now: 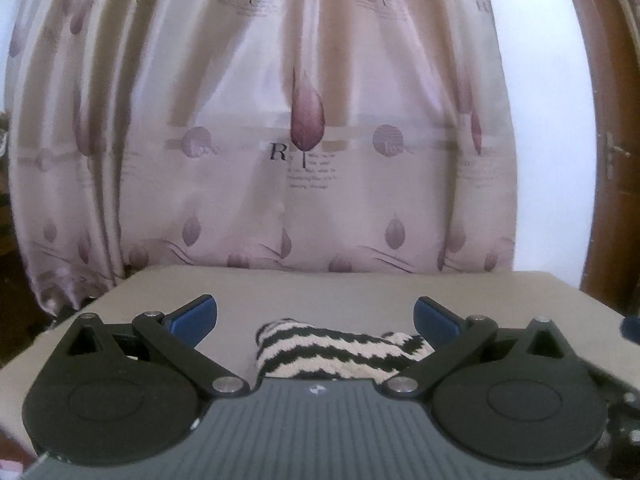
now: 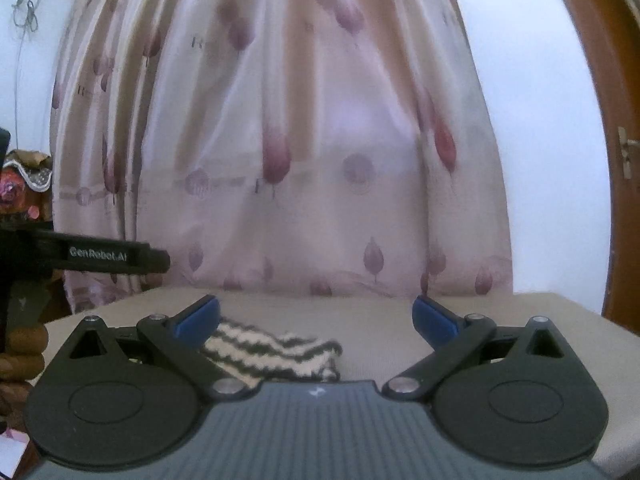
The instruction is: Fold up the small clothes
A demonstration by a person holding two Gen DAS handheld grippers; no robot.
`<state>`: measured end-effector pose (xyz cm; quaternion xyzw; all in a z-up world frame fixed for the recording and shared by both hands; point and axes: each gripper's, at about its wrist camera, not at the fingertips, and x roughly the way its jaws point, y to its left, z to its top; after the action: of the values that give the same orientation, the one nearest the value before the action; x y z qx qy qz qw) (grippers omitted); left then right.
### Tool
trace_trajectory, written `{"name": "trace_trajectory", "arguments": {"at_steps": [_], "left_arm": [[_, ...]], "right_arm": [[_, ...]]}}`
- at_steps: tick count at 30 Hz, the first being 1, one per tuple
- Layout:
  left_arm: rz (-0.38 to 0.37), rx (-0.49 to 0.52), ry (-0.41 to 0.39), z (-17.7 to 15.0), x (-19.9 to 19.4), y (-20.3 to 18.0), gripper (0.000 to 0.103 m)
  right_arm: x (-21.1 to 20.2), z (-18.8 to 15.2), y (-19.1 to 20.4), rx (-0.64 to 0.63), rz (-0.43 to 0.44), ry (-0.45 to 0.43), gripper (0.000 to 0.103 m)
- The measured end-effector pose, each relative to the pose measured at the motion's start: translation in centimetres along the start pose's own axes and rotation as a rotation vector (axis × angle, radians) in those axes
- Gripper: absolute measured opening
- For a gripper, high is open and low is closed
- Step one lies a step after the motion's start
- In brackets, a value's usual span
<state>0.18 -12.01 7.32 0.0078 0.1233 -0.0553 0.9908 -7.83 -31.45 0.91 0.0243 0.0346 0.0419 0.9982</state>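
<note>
A small black-and-white zigzag knit garment [image 1: 336, 354] lies bunched on the beige table [image 1: 312, 292]. My left gripper [image 1: 315, 316] hovers over it, blue-padded fingers [image 1: 196, 318] spread wide, nothing between them. In the right wrist view the same garment [image 2: 276, 354] lies low and left of centre, partly behind the left finger [image 2: 198, 318]. My right gripper [image 2: 316, 318] is open wide and empty, off to the garment's right. The left gripper's black body [image 2: 100, 258] and the hand holding it show at the left edge.
A pink curtain with leaf prints [image 1: 280, 120] hangs right behind the table's far edge [image 1: 320, 270]. A brown wooden door with a handle [image 2: 624, 152] stands at the right. Patterned cloth and clutter [image 2: 24, 184] sit at the far left.
</note>
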Motion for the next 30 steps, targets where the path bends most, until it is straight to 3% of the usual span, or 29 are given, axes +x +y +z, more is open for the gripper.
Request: {"name": "trace_trajectory", "arguments": {"at_steps": [30], "left_arm": [[0.001,-0.019,0.086,-3.6,1.6,1.0,0.103]], "right_arm": [[0.6,-2.2,0.6,-0.011,-0.03,0.09,0.103]]}}
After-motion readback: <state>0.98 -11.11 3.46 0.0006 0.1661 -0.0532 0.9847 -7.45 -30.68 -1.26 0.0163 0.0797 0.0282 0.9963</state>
